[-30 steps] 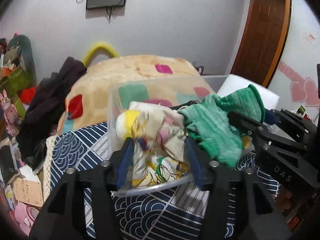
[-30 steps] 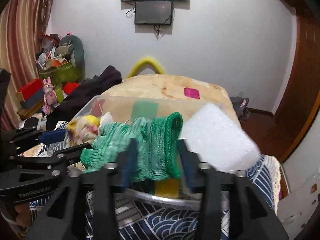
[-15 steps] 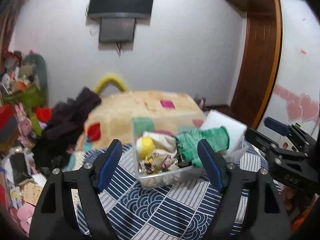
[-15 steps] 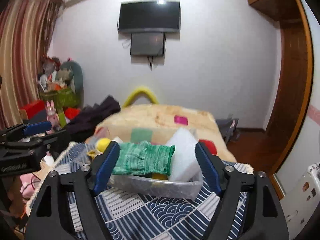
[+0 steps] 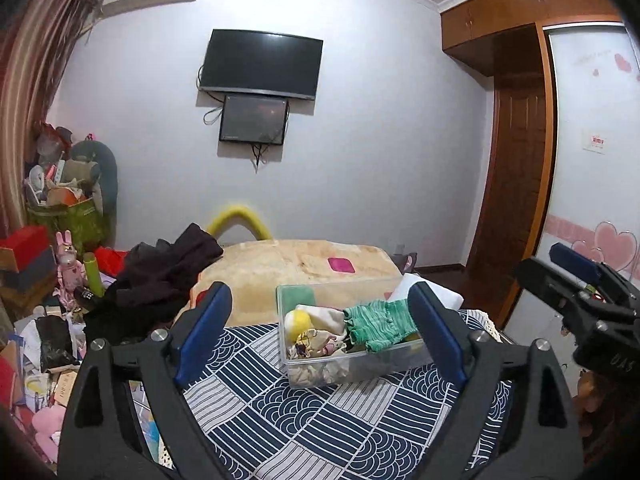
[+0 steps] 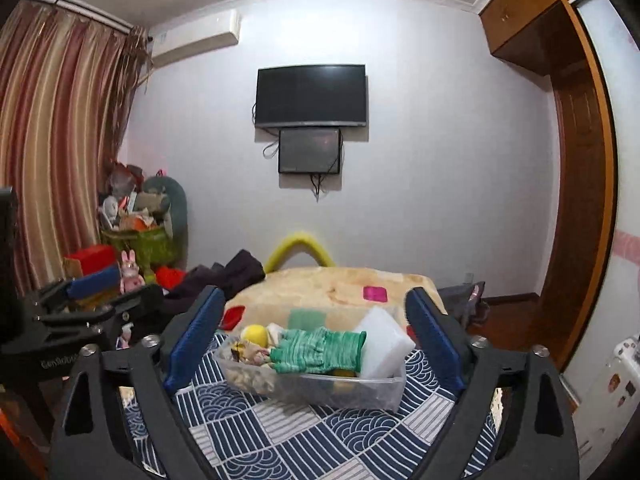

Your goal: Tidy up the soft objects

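A clear plastic bin stands on the blue patterned cloth. In it lie a green knitted glove, a yellow plush with printed cloth and a white foam block. My left gripper is open and empty, held back from the bin. My right gripper is open and empty, also back from the bin. Each gripper shows at the edge of the other's view.
A beige patterned blanket lies behind the bin, with dark clothes to its left. Boxes and toys pile at the left. A wooden door stands at the right.
Both grippers have opened and pulled back and up from the bin. The left let go of the printed cloth plush, the right let go of the green glove; both lie in the bin.
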Action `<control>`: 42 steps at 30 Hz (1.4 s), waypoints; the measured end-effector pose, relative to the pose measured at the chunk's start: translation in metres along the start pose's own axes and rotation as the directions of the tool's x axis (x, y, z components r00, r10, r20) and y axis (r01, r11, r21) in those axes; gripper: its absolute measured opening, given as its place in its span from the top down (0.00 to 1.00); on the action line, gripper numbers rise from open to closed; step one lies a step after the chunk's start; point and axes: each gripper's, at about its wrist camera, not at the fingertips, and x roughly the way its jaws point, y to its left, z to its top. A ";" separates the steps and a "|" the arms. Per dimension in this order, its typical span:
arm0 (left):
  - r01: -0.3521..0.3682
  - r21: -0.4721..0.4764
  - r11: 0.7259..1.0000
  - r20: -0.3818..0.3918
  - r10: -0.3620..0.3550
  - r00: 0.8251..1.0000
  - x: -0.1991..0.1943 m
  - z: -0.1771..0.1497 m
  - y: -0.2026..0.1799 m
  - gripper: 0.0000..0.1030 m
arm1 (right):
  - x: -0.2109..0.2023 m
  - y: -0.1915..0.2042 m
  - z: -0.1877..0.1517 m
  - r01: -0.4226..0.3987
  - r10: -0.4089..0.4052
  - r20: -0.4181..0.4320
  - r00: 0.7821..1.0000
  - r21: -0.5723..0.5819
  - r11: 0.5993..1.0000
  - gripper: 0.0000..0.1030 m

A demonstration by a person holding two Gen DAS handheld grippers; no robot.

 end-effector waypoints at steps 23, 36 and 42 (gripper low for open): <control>-0.036 0.070 0.997 0.027 0.035 0.999 -0.008 -0.010 -0.021 0.08 | -0.006 -0.011 -0.017 0.014 -0.013 -0.009 1.000 0.053 0.998 0.01; -0.029 0.065 0.997 0.032 0.027 0.999 -0.009 -0.010 -0.021 0.08 | -0.005 -0.010 -0.016 0.011 -0.010 -0.012 1.000 0.056 0.998 0.01; -0.026 0.070 0.997 0.036 0.023 0.999 -0.010 -0.009 -0.022 0.07 | -0.005 -0.010 -0.016 0.011 -0.010 -0.013 1.000 0.054 0.998 0.00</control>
